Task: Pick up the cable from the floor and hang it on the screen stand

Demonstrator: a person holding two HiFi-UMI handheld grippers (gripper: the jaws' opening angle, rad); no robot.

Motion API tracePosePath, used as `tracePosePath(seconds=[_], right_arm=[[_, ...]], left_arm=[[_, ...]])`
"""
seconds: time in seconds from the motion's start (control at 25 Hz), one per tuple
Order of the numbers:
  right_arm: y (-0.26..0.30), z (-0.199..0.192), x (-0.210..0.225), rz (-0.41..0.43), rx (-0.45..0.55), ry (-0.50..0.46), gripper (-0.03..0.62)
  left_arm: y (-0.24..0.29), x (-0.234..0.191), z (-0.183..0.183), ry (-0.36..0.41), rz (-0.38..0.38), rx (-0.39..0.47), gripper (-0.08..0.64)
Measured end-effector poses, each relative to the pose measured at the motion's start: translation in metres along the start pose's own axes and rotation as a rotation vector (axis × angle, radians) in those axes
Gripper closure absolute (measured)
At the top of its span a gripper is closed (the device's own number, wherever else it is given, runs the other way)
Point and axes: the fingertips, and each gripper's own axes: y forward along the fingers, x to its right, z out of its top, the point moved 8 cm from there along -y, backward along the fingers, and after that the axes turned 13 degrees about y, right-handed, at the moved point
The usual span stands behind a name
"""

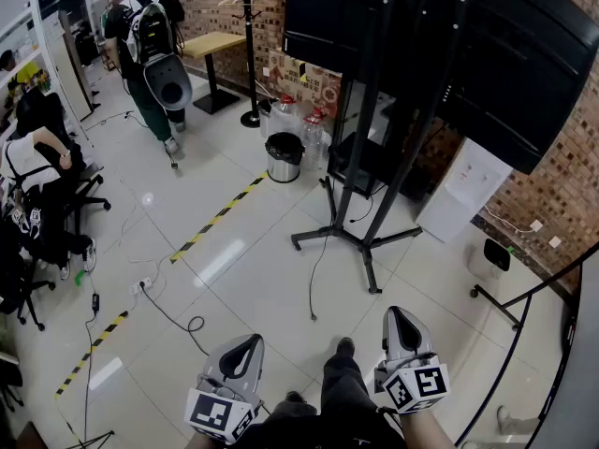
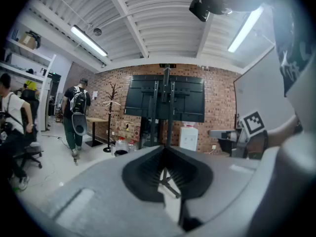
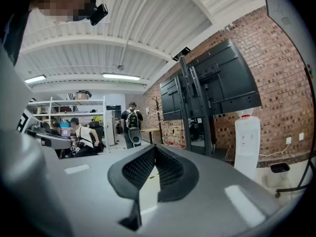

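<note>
We see our left gripper (image 2: 165,148) at lower centre, jaws closed tip to tip; the screen stand (image 2: 168,98) stands mid-frame beyond.

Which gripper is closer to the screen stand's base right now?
Right. The right gripper sits just below the nearest foot of the screen stand in the head view; the left gripper is farther off, down and left.

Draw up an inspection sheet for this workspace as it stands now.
Surface: white tiled floor, yellow-black tape across it.
Job's things: screen stand upright; cable on the floor by its base.
Clutter: bin, water dispenser.
Grippers: left tool and right tool both shut, empty.
Cables: another cable trails from a power strip.
Surroundings: brick wall, walking person, seated people at left.
</note>
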Motion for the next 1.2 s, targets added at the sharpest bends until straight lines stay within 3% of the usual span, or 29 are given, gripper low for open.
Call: tracePosePath(seconds=[0.32,0.52,0.72,0.96,1.12,1.2], right_arm=[[0.074,-0.014,0.044,-0.005,-0.018,0.048,0.586],[0.151,-0.027,0.096,0.01,-0.069,0.049,0.584],[0.231,-0.04,0.146,0.027,-0.146,0.011,0.584],[0.308,-0.075,0.19,0.028,-0.226,-0.032,0.584],[0.327,-0.12,0.21,-0.023,-0.28,-0.049,0.584],[0.338,-0.148,0.219,-0.03,-0.298,-0.035,0.545]], left_arm=[[0.054,-0.03,-0.006,0.014,0.044,-0.054,0.554],[0.112,-0.059,-0.001,0.023,0.201,-0.019,0.554],[0.203,-0.084,0.006,0.022,0.293,-0.129,0.554],[0.287,-0.106,-0.006,0.067,0.252,-0.053,0.555],[0.319,-0.109,-0.055,0.045,0.221,-0.114,0.554],[0.337,-0.112,-0.08,0.024,0.196,-0.14,0.554]])
